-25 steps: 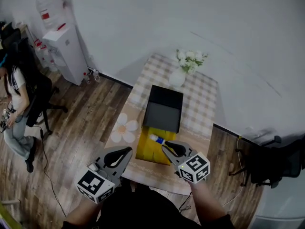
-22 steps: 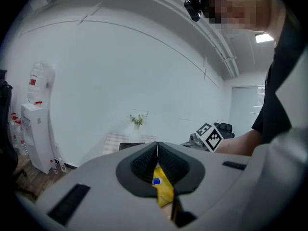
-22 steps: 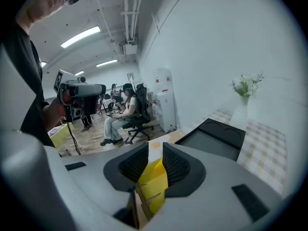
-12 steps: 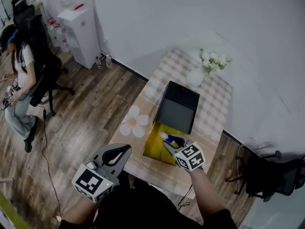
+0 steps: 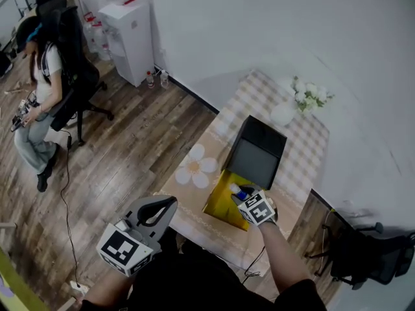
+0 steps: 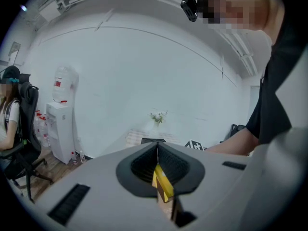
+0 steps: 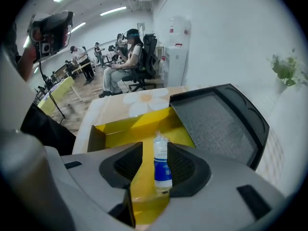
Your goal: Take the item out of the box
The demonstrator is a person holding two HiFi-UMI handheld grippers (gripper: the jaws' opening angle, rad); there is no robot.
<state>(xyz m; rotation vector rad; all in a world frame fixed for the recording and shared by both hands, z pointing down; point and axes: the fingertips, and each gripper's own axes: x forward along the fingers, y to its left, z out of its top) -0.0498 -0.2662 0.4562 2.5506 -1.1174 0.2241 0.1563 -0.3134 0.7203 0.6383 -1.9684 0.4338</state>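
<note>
Bottle (image 7: 161, 165): small, clear plastic, white cap, blue label; it sits inside the yellow box, near the middle, cap end pointing away from the person.
Box (image 7: 120, 129): open, on the checked surface (image 5: 301, 148), with its black lid (image 7: 216, 124) tilted back behind it; nothing else shows inside.
Right gripper (image 7: 155, 160): pointed steeply down into the box, jaws spread wide and only just opened, one pad either side of the bottle, neither pressing on it.
Left gripper (image 6: 157, 153): pads pressed together on nothing, held off the near left of the surface, well apart from the box.
Likely feel: probably light; the smooth round wall could roll or squirt out of a pinch, and the thin plastic may give under a hard squeeze.
Where to hold: across the labelled body at its widest part, not the narrow cap; close gently, then lift straight up clear of the box walls.
</note>
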